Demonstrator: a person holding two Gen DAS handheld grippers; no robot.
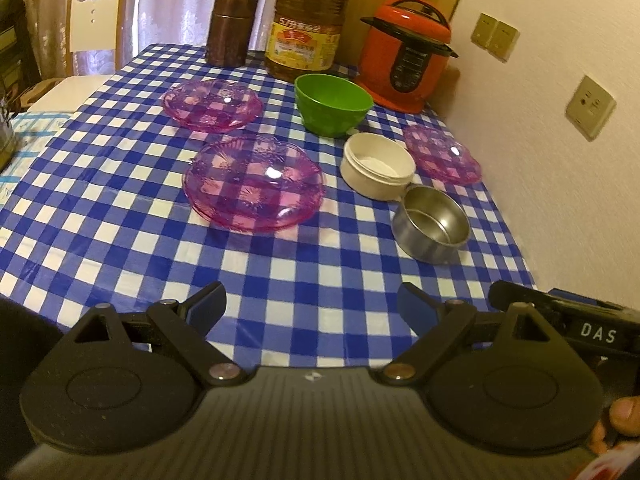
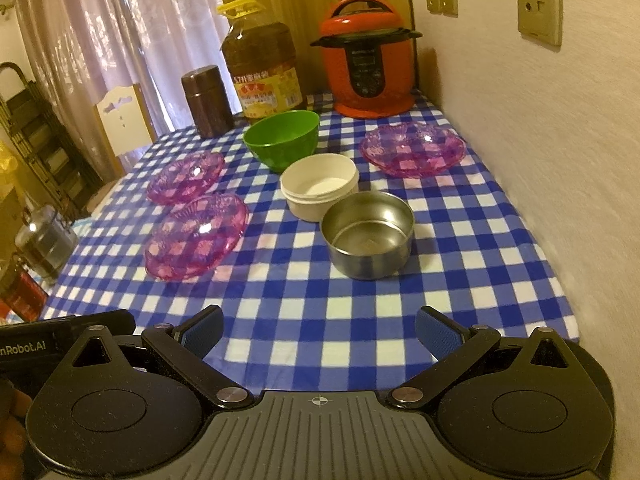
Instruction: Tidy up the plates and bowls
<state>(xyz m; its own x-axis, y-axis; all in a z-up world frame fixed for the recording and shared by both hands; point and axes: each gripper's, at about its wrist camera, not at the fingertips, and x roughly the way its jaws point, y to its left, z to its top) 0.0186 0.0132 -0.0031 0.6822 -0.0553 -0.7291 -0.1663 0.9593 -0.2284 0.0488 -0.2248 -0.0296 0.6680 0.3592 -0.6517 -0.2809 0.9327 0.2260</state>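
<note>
Both claws, the left gripper (image 1: 312, 304) and right gripper (image 2: 318, 330), hover spread and empty above the near edge of a blue-checked tablecloth (image 2: 304, 292). Three pink glass plates (image 1: 254, 182), a steel bowl (image 2: 367, 234), a white bowl (image 2: 319, 190) and a green bowl (image 2: 282, 138) sit mid-table; a red cooker (image 2: 366, 76) stands far right by the wall.

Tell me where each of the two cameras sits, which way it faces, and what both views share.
Left wrist: sits behind the left tongs, open over the table's near edge, facing across the checked tablecloth to the wall; a fingertip shows lower right, beside the other tool's body.
Right wrist: sits behind the right tongs, open, further right, facing the same way; a hand shows lower left.
Shared: green bowl, white bowl, steel bowl, three pink plates, red cooker.
</note>
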